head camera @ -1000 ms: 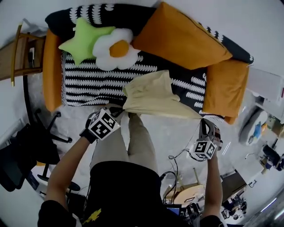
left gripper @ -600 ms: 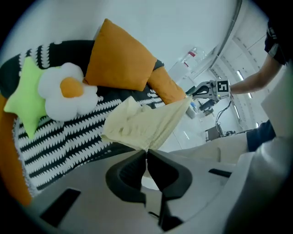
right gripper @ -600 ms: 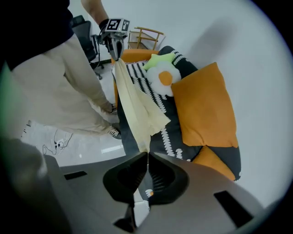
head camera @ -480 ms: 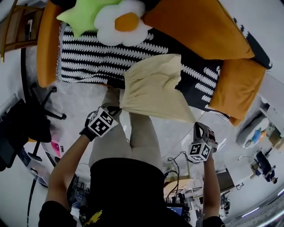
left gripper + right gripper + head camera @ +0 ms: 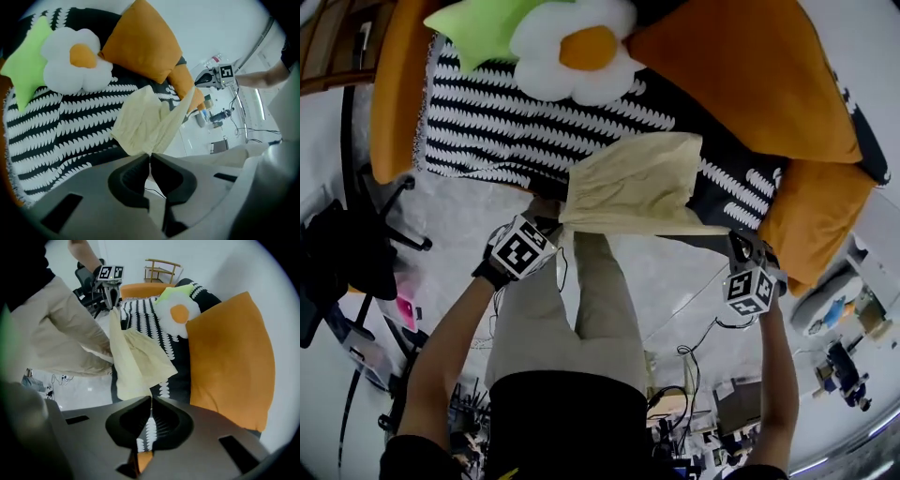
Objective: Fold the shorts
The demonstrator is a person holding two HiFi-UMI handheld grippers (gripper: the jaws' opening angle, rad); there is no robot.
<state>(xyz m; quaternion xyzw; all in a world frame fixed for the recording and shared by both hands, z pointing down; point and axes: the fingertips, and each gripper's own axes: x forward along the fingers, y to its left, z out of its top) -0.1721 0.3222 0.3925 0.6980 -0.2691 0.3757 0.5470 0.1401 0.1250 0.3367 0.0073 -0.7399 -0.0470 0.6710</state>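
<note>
Pale grey floor [image 5: 450,211] runs in front of a sofa with orange arms and a black-and-white zigzag-patterned throw [image 5: 487,122] over its seat. Left of the sofa's front corner stands a black office chair [image 5: 356,262]. Toward the left end of the sofa's back lie a lime-green star-shaped plush cushion [image 5: 478,28] and, touching it on the right, a white flower-shaped plush cushion with an orange centre [image 5: 577,52].

Just in front of the sofa's seat edge, the left gripper [image 5: 561,225] has its jaws pressed together on the near left corner of the pale yellow fabric shorts [image 5: 628,183]. In the left gripper view the cloth comes straight out of the closed jaws. From there the shorts extend over the front of the sofa's seat, rumpled at the far side. Their near edge is pulled taut in a line along the sofa's front.

At the right end of that line the right gripper [image 5: 737,242] pinches the other near corner, its jaws closed on the thin cloth and pointing downward. Behind it a large orange rectangular cushion [image 5: 750,75] leans on the sofa's back, and a second orange cushion [image 5: 811,216] sits at the sofa's right end.
</note>
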